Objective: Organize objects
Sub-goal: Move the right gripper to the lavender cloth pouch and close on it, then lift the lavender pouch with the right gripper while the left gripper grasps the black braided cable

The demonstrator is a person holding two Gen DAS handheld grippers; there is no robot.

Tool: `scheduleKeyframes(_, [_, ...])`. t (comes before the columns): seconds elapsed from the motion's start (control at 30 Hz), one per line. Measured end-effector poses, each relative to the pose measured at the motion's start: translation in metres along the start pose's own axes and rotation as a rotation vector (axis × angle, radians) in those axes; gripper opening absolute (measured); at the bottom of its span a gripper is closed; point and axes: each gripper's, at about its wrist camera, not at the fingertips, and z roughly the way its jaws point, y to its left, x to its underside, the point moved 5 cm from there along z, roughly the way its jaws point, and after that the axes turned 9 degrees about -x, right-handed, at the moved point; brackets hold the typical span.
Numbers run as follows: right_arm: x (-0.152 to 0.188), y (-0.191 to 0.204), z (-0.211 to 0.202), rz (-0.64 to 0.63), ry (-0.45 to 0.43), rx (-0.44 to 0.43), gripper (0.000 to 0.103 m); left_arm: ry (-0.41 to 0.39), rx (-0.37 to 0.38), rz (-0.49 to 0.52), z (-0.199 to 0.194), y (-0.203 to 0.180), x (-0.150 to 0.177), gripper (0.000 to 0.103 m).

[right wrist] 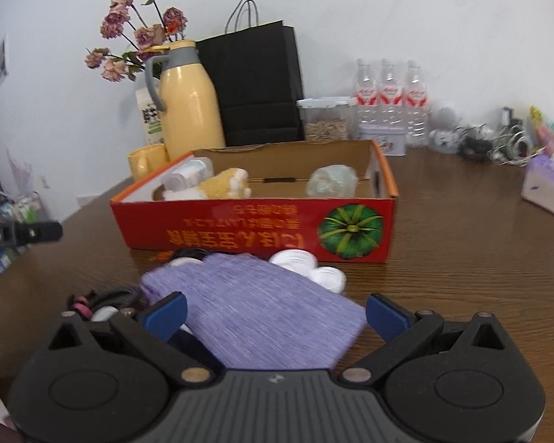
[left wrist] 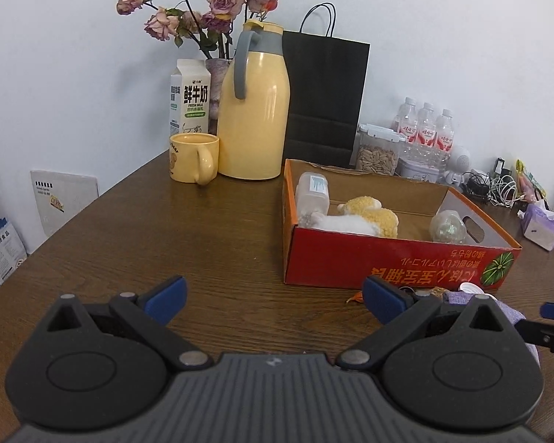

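Left wrist view
Left gripper (left wrist: pixel 273 301): fingers spread wide, nothing between them, over bare wooden table (left wrist: pixel 166 229).
Red box (left wrist: pixel 387 262): open-topped cardboard box ahead and to the right, standing on the table, its print upside down.
Inside the box: a clear plastic bottle (left wrist: pixel 313 193) lying at the left end, a yellow and white plush toy (left wrist: pixel 365 219) beside it, a clear crinkled ball (left wrist: pixel 447 227) near the right end.
Behind the box: a yellow jug (left wrist: pixel 255 110) with a grey handle, a yellow mug (left wrist: pixel 194 157) just left of it, a milk carton (left wrist: pixel 191 96), dried roses (left wrist: pixel 203 11), a black paper bag (left wrist: pixel 325 92), a jar of seeds (left wrist: pixel 378 151), three water bottles (left wrist: pixel 426 129).
Right edge: the tip of the right gripper shows, beside a strip of purple cloth (left wrist: pixel 506 310).

Right wrist view
Right gripper (right wrist: pixel 277 313): fingers spread wide, one on each side of the purple cloth, pinching nothing.
Purple cloth (right wrist: pixel 262 310): lies flat on the table between the gripper and the red box (right wrist: pixel 255 229).
White round pads (right wrist: pixel 306 265): on the table, touching the cloth's far edge, just in front of the box.
Dark cords (right wrist: pixel 110 295): a tangle left of the cloth.
Tissue pack (right wrist: pixel 546 188): far right, well apart from the box.
Left gripper: only a dark tip at the left edge.
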Motion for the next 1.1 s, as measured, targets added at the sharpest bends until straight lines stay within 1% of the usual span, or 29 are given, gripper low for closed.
scheduleKeyframes(0.1, [-0.004,0.000,0.018,0.018,0.018,-0.006,0.103,0.001,0.001,-0.004,-0.002,0.002,0.001,0.103])
scheduleKeyframes(0.2, [-0.001,0.001,0.034,0.034,0.049,-0.011,0.102,0.003,0.000,-0.006,-0.003,0.003,0.002,0.103])
scheduleKeyframes(0.27, [0.001,0.001,0.037,0.038,0.050,-0.018,0.097,0.004,-0.002,-0.004,-0.003,0.005,0.003,0.103])
scheduleKeyframes(0.3, [0.001,0.002,0.036,0.040,0.045,-0.021,0.096,0.006,-0.003,-0.007,-0.002,0.006,0.004,0.103])
scheduleKeyframes(0.33, [0.001,0.002,0.034,0.037,0.038,-0.017,0.091,0.010,-0.004,-0.008,-0.001,0.007,0.004,0.103])
scheduleKeyframes(0.37, [0.001,0.003,0.032,0.035,0.031,-0.017,0.081,0.014,-0.005,-0.010,0.000,0.007,0.005,0.103])
scheduleKeyframes(0.4, [0.001,0.003,0.031,0.036,0.027,-0.023,0.076,0.016,-0.004,-0.012,0.001,0.007,0.006,0.103])
scheduleKeyframes(0.43, [0.001,0.004,0.030,0.038,0.024,-0.035,0.068,0.018,-0.001,-0.013,0.001,0.007,0.006,0.103])
scheduleKeyframes(0.47, [0.001,0.005,0.029,0.033,0.025,-0.039,0.066,0.020,0.001,-0.013,0.002,0.006,0.007,0.103])
scheduleKeyframes(0.53, [0.002,0.007,0.029,0.021,0.026,-0.035,0.064,0.024,0.007,-0.010,0.003,0.004,0.008,0.103])
scheduleKeyframes(0.6, [0.003,0.006,0.029,0.031,0.022,-0.041,0.061,0.026,0.011,-0.007,0.003,0.002,0.009,0.103])
scheduleKeyframes(0.67, [0.003,0.005,0.026,0.036,0.013,-0.036,0.050,0.028,0.012,-0.006,0.002,0.001,0.010,0.103])
scheduleKeyframes(0.7, [0.003,0.004,0.025,0.037,0.006,-0.032,0.047,0.029,0.012,-0.006,0.002,0.002,0.010,0.103])
scheduleKeyframes(0.73, [0.002,0.004,0.024,0.039,0.002,-0.029,0.038,0.029,0.010,-0.006,0.002,0.002,0.010,0.103])
scheduleKeyframes(0.77, [0.002,0.003,0.024,0.043,0.000,-0.027,0.034,0.029,0.009,-0.007,0.002,0.002,0.011,0.103])
scheduleKeyframes(0.9, [0.005,0.002,0.024,0.043,-0.006,-0.030,0.033,0.033,0.010,-0.006,0.001,0.002,0.012,0.103])
scheduleKeyframes(1.0, [0.005,0.002,0.022,0.034,-0.018,-0.022,0.026,0.039,0.014,-0.001,-0.001,0.001,0.015,0.103])
scheduleKeyframes(1.03, [0.006,0.003,0.021,0.033,-0.024,-0.023,0.022,0.042,0.016,0.001,-0.001,0.000,0.016,0.103])
scheduleKeyframes(1.07, [0.005,0.003,0.019,0.033,-0.031,-0.029,0.009,0.045,0.018,0.003,-0.002,0.000,0.016,0.103])
scheduleKeyframes(1.1, [0.005,0.004,0.018,0.035,-0.039,-0.041,0.004,0.048,0.021,0.005,-0.002,-0.001,0.017,0.103])
